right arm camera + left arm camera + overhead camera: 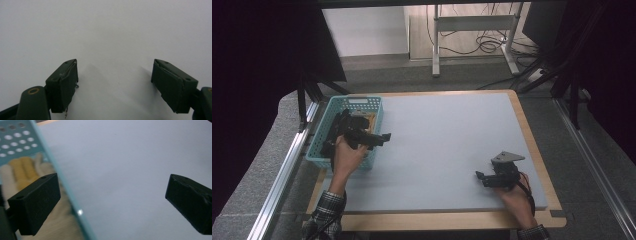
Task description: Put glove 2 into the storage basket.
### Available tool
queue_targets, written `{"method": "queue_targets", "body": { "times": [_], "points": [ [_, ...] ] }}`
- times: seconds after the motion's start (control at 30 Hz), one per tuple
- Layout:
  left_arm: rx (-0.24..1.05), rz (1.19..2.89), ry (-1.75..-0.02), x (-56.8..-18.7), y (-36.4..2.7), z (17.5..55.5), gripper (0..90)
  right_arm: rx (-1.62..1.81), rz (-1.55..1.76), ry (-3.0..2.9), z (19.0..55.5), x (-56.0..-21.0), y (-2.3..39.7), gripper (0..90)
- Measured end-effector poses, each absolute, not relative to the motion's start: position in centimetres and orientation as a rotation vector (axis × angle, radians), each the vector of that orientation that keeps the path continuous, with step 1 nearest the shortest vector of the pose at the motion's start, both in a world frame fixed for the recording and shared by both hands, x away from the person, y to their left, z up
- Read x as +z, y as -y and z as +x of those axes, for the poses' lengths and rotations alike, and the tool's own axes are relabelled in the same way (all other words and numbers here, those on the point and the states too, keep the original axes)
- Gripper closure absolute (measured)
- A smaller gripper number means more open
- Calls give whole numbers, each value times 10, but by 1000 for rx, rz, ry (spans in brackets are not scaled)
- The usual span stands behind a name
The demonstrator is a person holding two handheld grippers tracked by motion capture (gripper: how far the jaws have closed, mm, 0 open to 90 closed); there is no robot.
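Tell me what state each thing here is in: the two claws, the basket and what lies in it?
Left claw: open, holding nothing, above the basket's right wall.
Right claw: open, holding nothing, over the grey mat.
Turquoise basket: upright at the mat's left edge.
Yellow and pale thing: lying inside the basket, blurred.

A turquoise plastic basket (pixel 326 131) with rows of round holes in its walls stands upright at the left edge of the tabletop, toward the far left corner. Inside it lies a pale, cream-coloured soft thing (pixel 15 173) with yellow ridged parts, blurred in the left gripper view, resting against the basket's wall on the side toward the tabletop's middle.
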State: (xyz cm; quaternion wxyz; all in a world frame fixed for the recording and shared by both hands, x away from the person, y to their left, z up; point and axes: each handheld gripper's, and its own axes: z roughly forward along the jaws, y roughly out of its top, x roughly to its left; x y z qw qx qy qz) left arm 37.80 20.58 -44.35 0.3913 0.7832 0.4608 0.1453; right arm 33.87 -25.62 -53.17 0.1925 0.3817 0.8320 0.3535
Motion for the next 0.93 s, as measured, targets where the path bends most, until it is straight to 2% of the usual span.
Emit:
{"method": "queue_targets", "body": {
  "times": [0.27,0.53,0.8,0.93],
  "points": [
    [338,2007,-1047,-462,-166,355,3,992,1070,-2336,339,-532,256,209],
    [331,2067,-964,-502,-129,332,3,992,1071,-2335,339,-532,256,209],
    [312,2142,-986,-541,-116,325,3,992,1071,-2335,339,-532,256,209],
    [334,2155,-990,-546,-115,323,4,993,1072,-2335,339,-532,256,209]
  ]
}}
